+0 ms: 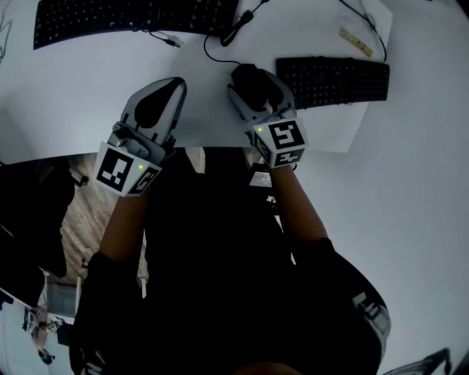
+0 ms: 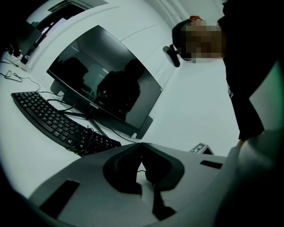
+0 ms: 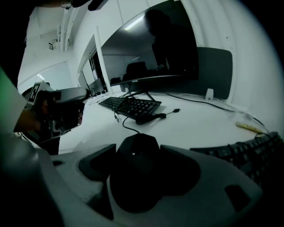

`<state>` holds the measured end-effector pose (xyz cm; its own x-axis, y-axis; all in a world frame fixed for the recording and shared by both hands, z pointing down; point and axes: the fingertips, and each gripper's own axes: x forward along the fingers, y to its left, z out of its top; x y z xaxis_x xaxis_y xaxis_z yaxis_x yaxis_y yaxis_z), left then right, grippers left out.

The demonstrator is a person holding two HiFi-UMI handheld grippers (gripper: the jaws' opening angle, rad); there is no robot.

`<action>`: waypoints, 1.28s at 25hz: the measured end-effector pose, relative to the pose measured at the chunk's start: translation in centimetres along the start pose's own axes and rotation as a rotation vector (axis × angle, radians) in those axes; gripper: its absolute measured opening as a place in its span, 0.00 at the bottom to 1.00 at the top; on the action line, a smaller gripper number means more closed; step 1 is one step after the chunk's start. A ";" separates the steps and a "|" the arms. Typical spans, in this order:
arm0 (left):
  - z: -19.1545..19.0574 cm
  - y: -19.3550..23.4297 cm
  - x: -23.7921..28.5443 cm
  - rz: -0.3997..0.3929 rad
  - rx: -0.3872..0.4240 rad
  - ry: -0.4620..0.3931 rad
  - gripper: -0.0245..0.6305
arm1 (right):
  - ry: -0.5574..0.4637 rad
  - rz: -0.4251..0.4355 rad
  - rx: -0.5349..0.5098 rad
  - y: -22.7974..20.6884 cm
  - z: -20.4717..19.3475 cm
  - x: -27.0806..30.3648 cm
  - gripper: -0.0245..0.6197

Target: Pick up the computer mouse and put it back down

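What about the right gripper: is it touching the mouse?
Touching. In the right gripper view, the right gripper has both jaws pressed against the sides of the mouse.

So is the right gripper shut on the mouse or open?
Shut on it: in its own view the right gripper has the mouse filling the gap, both pads against its sides.

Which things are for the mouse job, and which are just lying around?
For the job: mouse; right gripper, jaws shut on it.
Just lying about: left keyboard; right keyboard; monitor; left gripper, shut and empty.
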<state>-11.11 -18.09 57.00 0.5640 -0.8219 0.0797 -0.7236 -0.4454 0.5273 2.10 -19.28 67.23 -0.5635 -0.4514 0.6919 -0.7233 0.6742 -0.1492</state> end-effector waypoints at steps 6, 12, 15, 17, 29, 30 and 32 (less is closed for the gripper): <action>2.8 -1.1 -0.1 -0.007 0.030 -0.033 0.03 | -0.144 0.034 -0.011 0.1 5.7 -3.0 0.52; 7.0 -3.8 0.0 -0.045 0.101 -0.064 0.03 | -0.301 0.028 -0.077 -0.2 12.2 -7.8 0.52; 9.7 -5.1 0.4 -0.070 0.163 -0.085 0.03 | -0.391 0.029 -0.094 -0.8 15.2 -10.3 0.52; 11.3 -6.2 0.4 -0.078 0.192 -0.097 0.03 | -0.439 0.032 -0.082 -1.1 16.8 -12.2 0.52; 20.2 -11.2 -1.6 -0.083 0.345 -0.205 0.03 | -0.686 0.020 -0.052 -1.6 22.0 -24.4 0.52; 20.8 -11.4 -2.0 -0.074 0.358 -0.214 0.03 | -0.695 0.011 -0.062 -1.5 22.1 -25.3 0.52; 22.1 -11.7 -2.7 -0.053 0.383 -0.231 0.03 | -0.711 -0.001 -0.060 -1.5 22.4 -26.7 0.52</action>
<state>-12.91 -18.52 31.92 0.5324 -0.8325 -0.1531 -0.8155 -0.5529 0.1709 9.31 -21.28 33.13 -0.7016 -0.7100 0.0608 -0.7121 0.6955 -0.0953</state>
